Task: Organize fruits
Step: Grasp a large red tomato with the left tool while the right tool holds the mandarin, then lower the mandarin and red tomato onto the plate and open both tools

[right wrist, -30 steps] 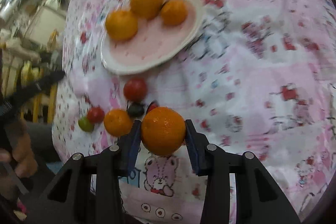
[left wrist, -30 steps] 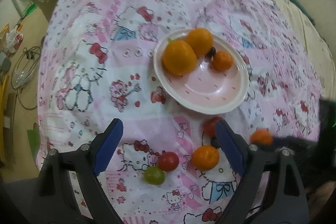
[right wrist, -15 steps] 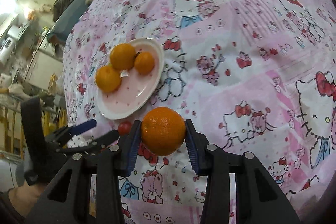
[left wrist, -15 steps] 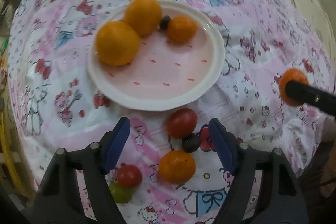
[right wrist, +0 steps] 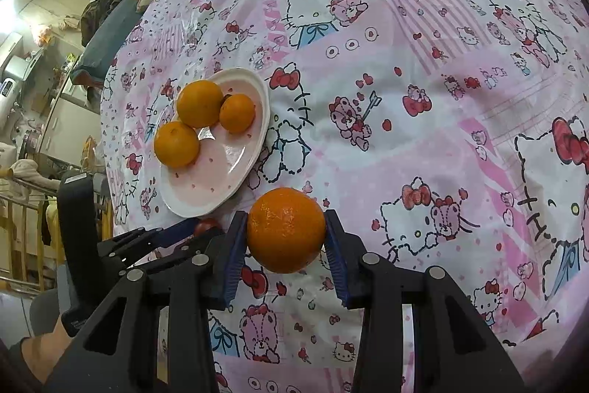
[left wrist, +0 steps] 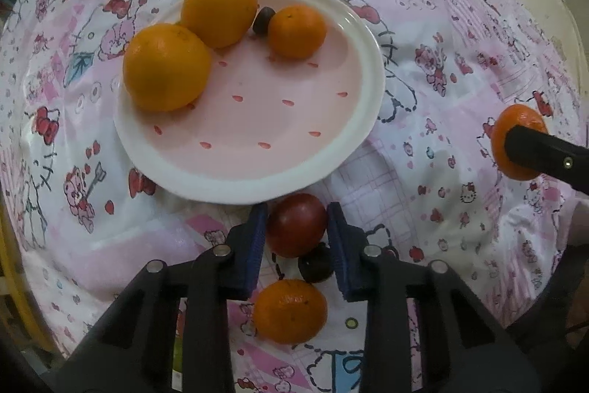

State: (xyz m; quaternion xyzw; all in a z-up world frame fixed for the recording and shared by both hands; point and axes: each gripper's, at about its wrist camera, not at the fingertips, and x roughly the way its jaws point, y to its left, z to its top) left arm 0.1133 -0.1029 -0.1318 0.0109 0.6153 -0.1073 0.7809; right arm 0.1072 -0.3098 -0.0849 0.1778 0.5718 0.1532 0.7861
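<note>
The left gripper [left wrist: 296, 225] has its blue fingers [left wrist: 253, 247] closed against a dark red tomato [left wrist: 297, 224] lying on a pink cartoon-cat cloth [left wrist: 423, 69], just beside the near rim of a white-rimmed pink plate [left wrist: 371, 61]. The plate holds two large oranges [left wrist: 165, 67] and a smaller orange [left wrist: 297, 31], with a small dark fruit [left wrist: 263, 20] between them. A loose orange [left wrist: 291, 311] and a second dark fruit [left wrist: 314, 267] lie behind the tomato. The right gripper [right wrist: 285, 234] grasps an orange [right wrist: 286, 230] firmly between its fingers, held above the cloth, to the right of the plate.
</note>
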